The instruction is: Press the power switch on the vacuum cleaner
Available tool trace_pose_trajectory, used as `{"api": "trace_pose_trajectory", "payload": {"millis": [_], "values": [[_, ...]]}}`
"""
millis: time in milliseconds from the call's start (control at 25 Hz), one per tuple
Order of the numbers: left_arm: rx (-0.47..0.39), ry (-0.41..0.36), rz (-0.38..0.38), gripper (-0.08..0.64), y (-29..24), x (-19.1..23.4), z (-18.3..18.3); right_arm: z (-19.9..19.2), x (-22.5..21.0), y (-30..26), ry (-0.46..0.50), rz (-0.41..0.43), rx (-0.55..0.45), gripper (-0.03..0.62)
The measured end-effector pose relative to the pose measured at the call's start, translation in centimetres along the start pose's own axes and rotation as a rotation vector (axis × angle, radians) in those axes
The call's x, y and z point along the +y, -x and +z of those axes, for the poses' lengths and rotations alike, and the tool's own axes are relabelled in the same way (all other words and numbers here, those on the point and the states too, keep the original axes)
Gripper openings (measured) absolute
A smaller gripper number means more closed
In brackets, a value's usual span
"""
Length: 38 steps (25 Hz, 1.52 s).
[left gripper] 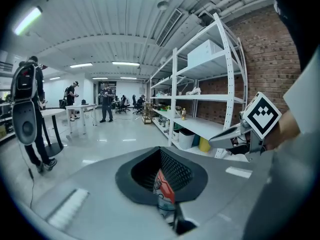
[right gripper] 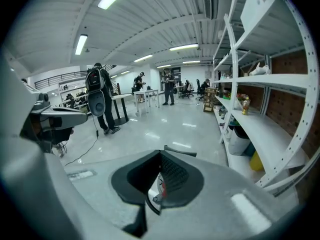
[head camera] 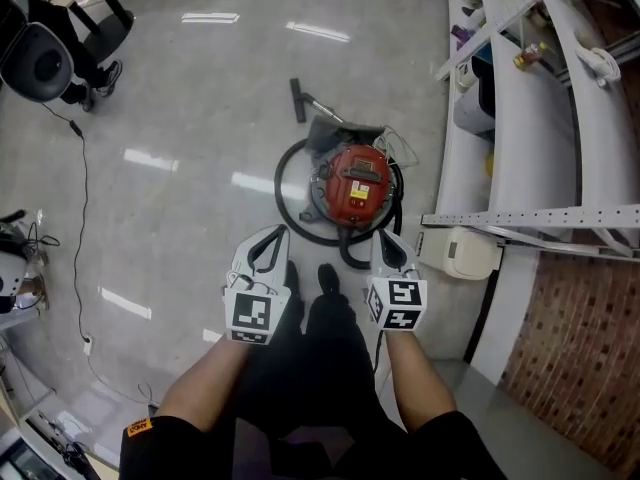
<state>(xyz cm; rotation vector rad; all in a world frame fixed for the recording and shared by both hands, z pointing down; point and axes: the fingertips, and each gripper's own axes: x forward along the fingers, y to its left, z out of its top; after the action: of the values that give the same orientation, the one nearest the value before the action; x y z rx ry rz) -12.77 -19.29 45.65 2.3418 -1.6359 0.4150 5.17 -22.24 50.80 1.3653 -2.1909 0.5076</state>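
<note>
Both grippers were held in front of the person's body, well above the floor. The left gripper (head camera: 272,240) had its jaws pressed together with nothing between them, and the right gripper (head camera: 388,243) was closed in the same way, also empty.

The vacuum cleaner (head camera: 355,183) stood on the floor ahead of both grippers and far below them, a little more on the side of the right gripper. Its black hose (head camera: 290,203) lay in a loop around the red body, and the nozzle (head camera: 298,98) lay further ahead of it.

The body looked like hard plastic, stiff and rather heavy, so I think it would not slide away under a light push. There was no need to take hold of it: closed jaw tips coming from above should be enough to press. The power switch is probably one of the dark parts on top of the red cover, but I could not tell exactly which one.

By count: one vacuum cleaner, one hose, one nozzle, two grippers.
</note>
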Motion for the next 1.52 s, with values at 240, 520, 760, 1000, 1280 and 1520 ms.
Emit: {"api": "trace_pose_trajectory", "payload": {"millis": [240, 520, 760, 1000, 1280, 1520], "values": [[0.082, 0.024, 0.037, 0.012, -4.5, 0.3, -4.2, -3.6, -1.7, -6.1, 0.027, 0.035, 0.11, -0.008], [0.163, 0.061, 0.087, 0.012, -9.3, 0.5, -9.8, -9.0, -4.2, -13.5, 0.056, 0.068, 0.232, -0.008], [0.225, 0.091, 0.108, 0.012, -13.7, 0.6, -14.5, -13.0, -5.1, -18.4, 0.05, 0.091, 0.311, -0.008], [0.287, 0.083, 0.099, 0.012, -16.8, 0.4, -17.8, -17.6, -6.2, -21.8, 0.038, 0.099, 0.404, -0.008], [0.334, 0.093, 0.077, 0.014, -19.1, -0.1, -20.6, -21.0, -6.9, -24.5, 0.004, 0.092, 0.484, -0.009], [0.352, 0.103, 0.059, 0.014, -20.5, -0.8, -22.2, -23.3, -6.7, -26.1, 0.013, 0.109, 0.52, -0.009]]}}
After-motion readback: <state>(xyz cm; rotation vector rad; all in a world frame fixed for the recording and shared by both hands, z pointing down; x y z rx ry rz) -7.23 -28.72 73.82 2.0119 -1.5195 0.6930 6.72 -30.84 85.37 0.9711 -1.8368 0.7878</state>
